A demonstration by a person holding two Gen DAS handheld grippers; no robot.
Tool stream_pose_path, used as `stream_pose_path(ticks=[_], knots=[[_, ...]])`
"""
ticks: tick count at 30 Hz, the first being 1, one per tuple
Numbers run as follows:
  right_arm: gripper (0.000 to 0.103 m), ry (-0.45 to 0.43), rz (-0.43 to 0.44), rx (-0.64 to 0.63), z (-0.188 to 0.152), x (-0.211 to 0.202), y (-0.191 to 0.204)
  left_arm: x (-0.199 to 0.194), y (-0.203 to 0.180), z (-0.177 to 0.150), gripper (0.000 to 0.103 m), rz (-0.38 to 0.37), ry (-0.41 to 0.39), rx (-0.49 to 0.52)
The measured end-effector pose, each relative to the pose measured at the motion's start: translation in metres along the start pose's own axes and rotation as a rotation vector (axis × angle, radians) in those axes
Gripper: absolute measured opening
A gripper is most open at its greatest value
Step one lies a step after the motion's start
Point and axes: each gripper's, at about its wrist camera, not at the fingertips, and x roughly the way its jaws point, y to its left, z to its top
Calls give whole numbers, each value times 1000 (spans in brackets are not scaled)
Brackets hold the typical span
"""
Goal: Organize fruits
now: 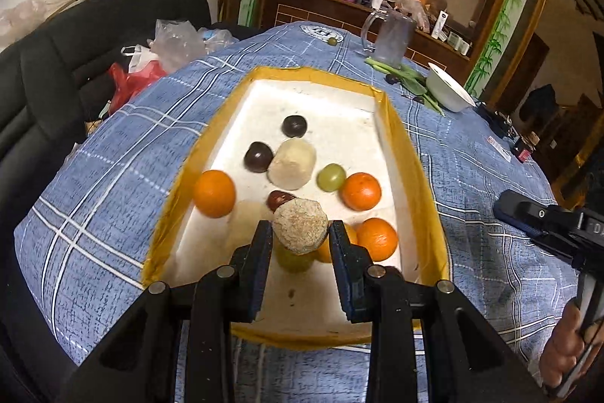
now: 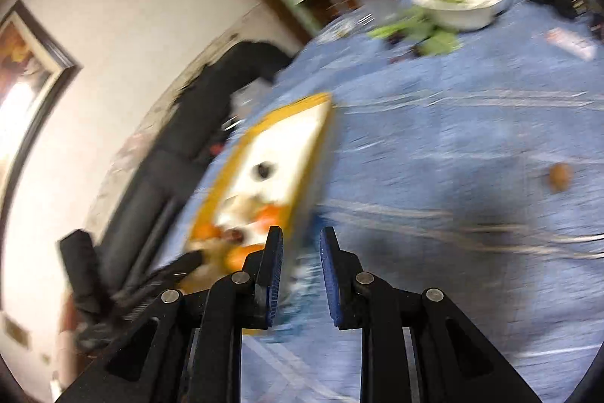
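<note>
My left gripper is shut on a rough tan fruit and holds it over the near part of a white tray with a yellow rim. In the tray lie several oranges, dark plums, a green grape and a pale tan fruit. My right gripper is open and empty above the blue checked cloth, right of the tray; this view is blurred. A small brown fruit lies on the cloth at the right.
A white bowl, green vegetables and a clear jug stand at the table's far right. Plastic bags lie on a black sofa to the left. A small green fruit sits at the far table edge.
</note>
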Motion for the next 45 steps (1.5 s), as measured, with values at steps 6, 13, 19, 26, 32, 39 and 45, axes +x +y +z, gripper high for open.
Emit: stream_pose_path(ticks=[6,13,19,26,32,39,45], knots=[[23,76,49,-46,-4,41,37,3,16,-2,30,-26,10,-34],[23,108,-53,-117,0,80,61,-4,37,-3,52,-91,6,-124],[47,31,-111,-129,6,54,51,-17,39,-1,64,-118,-15,-130],[47,-116,-442,-7,28,-41,-61,-26,26,-4,68,-150,-26,-124],[46,-112,-568,62,37,-54,-121,-26,6,-6,68,-150,-10,-78],[43,-71,-623,13,32,-25,-117,-23,-6,-8,68,-144,2,-53],[22,-70,-624,24,31,-28,-117,-20,4,-9,68,-142,4,-79]])
